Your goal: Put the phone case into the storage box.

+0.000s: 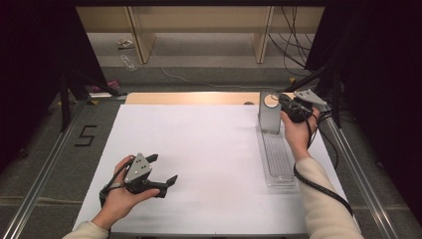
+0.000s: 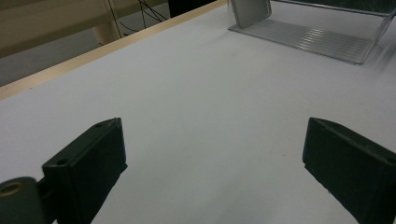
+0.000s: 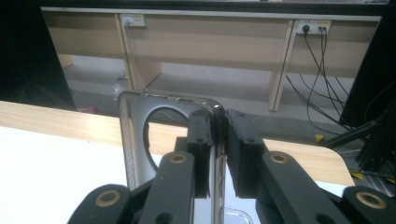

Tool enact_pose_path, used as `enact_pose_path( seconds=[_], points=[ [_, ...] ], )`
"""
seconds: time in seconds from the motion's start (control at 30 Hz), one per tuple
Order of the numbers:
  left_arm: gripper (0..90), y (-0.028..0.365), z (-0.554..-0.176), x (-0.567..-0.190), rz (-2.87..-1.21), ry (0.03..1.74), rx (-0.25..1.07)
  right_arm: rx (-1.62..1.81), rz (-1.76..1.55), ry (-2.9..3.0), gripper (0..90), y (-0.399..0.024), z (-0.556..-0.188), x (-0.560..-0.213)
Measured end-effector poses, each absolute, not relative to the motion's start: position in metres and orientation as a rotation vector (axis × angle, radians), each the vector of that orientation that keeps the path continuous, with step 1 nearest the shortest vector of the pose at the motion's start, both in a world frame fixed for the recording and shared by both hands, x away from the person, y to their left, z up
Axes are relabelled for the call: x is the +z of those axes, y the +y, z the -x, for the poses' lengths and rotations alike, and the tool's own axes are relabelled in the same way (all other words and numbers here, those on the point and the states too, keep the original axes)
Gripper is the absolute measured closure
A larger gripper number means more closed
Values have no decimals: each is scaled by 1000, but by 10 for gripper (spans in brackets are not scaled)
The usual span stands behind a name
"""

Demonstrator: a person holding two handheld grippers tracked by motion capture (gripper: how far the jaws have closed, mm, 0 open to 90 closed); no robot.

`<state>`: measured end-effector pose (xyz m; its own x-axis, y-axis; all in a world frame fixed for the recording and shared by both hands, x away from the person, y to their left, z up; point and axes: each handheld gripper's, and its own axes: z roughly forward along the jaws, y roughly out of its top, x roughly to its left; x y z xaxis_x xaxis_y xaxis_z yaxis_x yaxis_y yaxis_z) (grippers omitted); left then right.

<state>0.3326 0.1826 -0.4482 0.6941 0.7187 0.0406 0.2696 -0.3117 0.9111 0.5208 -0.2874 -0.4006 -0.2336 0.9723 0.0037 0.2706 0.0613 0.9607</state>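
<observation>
Low at the left of the high view, the left gripper [image 1: 163,169] rests on the white table [image 1: 209,159] with jaws spread wide, holding nothing. Upper right, the right gripper [image 1: 279,101] pinches the upright end wall of the clear tray [image 1: 276,159], which lies along the table's right edge

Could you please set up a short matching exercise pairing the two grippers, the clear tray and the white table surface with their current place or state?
Things:
1. left gripper
2. right gripper
3. clear tray
4. white table surface

States:
A. lies flat along the table's right side
B. jaws wide apart, nothing between them
C. bare in the middle
D. jaws pinched on the tray's upright end panel

Pairs: 1-B, 2-D, 3-A, 4-C
</observation>
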Motion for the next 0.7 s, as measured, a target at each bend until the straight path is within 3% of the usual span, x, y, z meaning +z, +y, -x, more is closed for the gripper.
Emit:
enact_pose_path(
  seconds=[0.7],
  points=[
    [57,182,-333,-448,-1889,766,551,1181,-1315,1620,788,-290,-534,-402]
  ],
)
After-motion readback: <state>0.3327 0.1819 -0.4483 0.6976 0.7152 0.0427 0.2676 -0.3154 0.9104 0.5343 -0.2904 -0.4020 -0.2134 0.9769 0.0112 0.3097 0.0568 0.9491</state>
